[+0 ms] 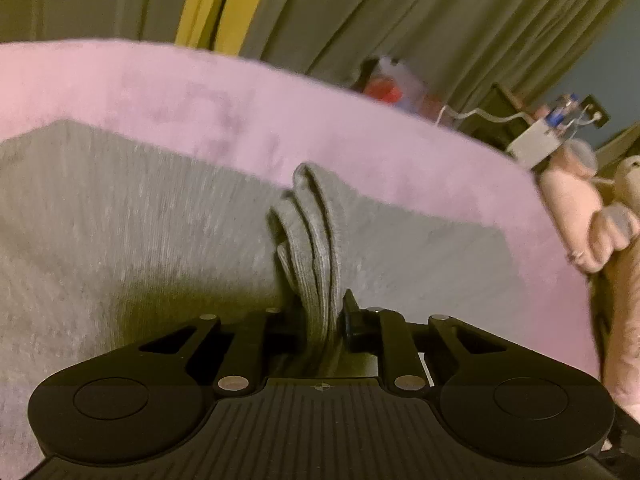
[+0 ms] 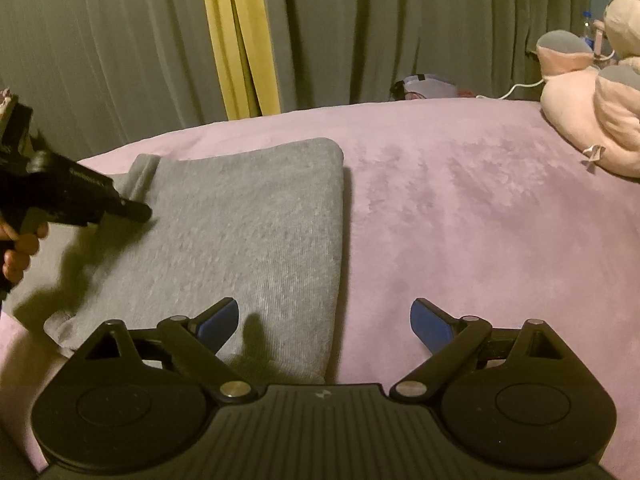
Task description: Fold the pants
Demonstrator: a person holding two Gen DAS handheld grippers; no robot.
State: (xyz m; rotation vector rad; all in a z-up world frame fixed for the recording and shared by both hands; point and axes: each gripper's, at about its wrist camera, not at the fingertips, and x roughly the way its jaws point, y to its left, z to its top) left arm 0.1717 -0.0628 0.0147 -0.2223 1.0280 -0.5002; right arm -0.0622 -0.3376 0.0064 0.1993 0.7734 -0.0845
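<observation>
Left tongs (image 1: 320, 320) clench one grey pants (image 2: 240, 232) fold; right tongs (image 2: 325, 320) released.

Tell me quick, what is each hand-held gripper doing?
Left hand-held gripper: closed on a bunched fold of the gray pants.
Right hand-held gripper: open, holding nothing.

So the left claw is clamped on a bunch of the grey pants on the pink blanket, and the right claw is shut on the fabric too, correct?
Not quite. The right claw is open and holds nothing, as the right wrist view shows. The left claw is indeed clamped on a bunch of the grey pants on the pink blanket.
</observation>
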